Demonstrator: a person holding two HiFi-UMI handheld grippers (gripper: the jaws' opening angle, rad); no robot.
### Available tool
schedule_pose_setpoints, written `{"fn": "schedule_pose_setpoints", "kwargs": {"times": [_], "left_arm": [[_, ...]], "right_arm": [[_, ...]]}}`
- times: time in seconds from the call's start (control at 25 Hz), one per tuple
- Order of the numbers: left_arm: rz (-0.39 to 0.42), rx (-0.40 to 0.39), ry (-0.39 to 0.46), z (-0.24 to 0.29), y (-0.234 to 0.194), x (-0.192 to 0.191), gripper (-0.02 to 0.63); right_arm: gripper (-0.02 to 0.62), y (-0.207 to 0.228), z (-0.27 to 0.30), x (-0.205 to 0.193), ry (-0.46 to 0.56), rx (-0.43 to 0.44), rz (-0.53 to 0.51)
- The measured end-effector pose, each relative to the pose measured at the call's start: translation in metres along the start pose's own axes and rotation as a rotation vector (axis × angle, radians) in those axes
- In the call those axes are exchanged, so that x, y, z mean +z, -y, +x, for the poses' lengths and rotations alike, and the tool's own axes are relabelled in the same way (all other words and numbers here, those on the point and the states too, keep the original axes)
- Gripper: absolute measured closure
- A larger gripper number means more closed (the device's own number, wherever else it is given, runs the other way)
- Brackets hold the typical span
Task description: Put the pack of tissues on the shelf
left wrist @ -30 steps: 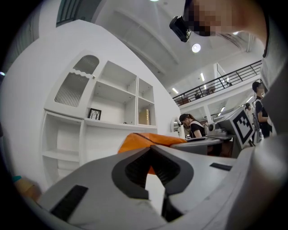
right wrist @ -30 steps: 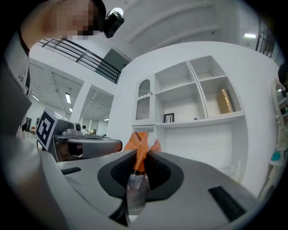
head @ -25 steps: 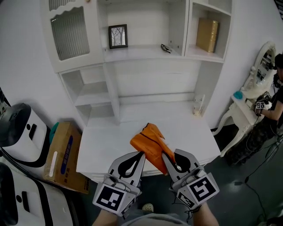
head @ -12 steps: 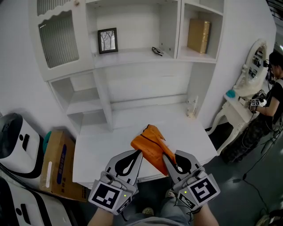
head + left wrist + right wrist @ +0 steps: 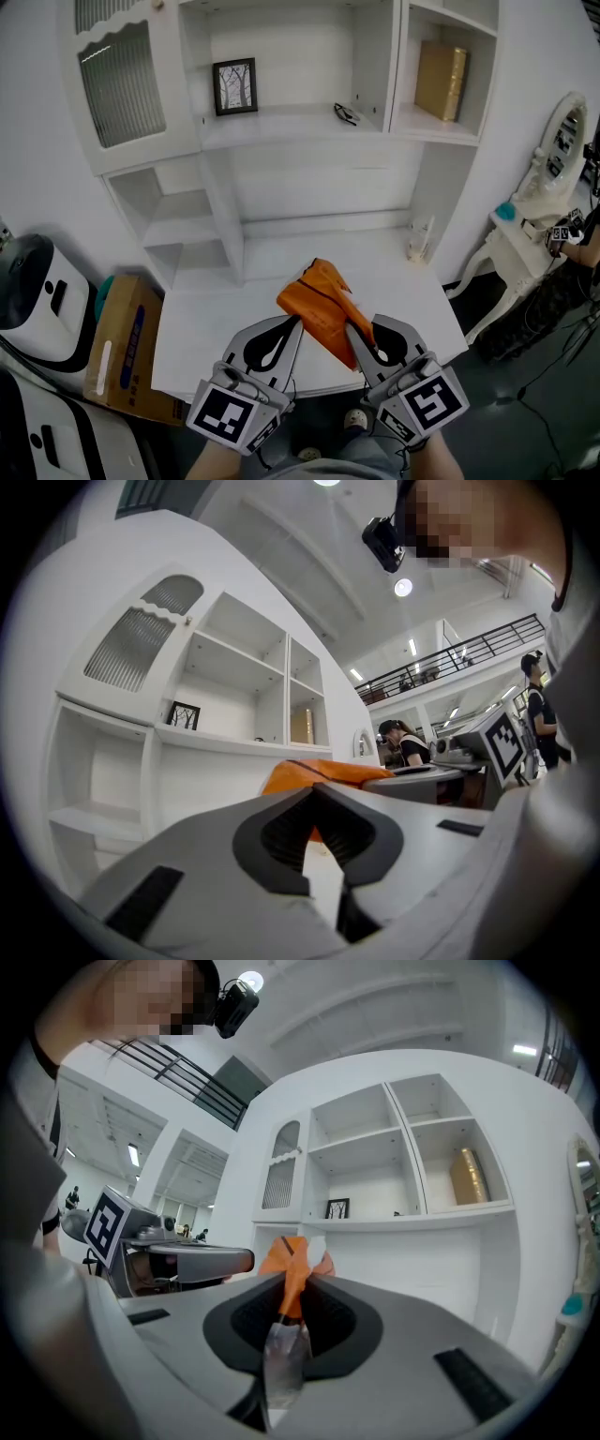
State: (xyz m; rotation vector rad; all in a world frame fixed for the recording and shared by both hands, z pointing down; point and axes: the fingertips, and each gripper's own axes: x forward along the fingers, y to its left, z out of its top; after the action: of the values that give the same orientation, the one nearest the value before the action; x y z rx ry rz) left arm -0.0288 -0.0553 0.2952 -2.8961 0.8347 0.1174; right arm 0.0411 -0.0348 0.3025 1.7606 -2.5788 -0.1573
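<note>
The orange pack of tissues (image 5: 322,305) hangs over the front of the white desk (image 5: 403,281), tilted up and to the left. My right gripper (image 5: 361,337) is shut on the pack's clear end flap (image 5: 281,1354), and the orange body (image 5: 292,1258) sticks out beyond the jaws. Just left of the pack, my left gripper (image 5: 292,328) is shut with nothing in it; from its own view the pack (image 5: 319,772) shows beyond the jaws. The white shelf unit (image 5: 291,127) rises behind the desk, well ahead of both grippers.
The upper shelf carries a framed picture (image 5: 234,86) and a small dark object (image 5: 347,114); a gold box (image 5: 440,81) fills the right cubby. A small bottle (image 5: 419,240) stands at the desk's back right. A cardboard box (image 5: 122,342) and a white machine (image 5: 33,291) sit on the left, a white vanity (image 5: 534,216) on the right.
Both grippers and the pack have moved a little forward over the desk's front edge toward the shelf unit. The grip on the pack is unchanged.
</note>
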Motion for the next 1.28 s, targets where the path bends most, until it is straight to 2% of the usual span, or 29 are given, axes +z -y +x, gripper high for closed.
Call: {"fn": "schedule_pose_setpoints", "kwargs": {"times": [0.68, 1.28], "left_arm": [[0.013, 0.192, -0.012, 0.064, -0.038, -0.001, 0.580], [0.040, 0.322, -0.023, 0.102, -0.034, -0.004, 0.580]], "right_arm": [[0.549, 0.064, 0.064, 0.005, 0.009, 0.198, -0.007], [0.549, 0.106, 0.079, 0.001, 0.028, 0.334, -0.004]]}}
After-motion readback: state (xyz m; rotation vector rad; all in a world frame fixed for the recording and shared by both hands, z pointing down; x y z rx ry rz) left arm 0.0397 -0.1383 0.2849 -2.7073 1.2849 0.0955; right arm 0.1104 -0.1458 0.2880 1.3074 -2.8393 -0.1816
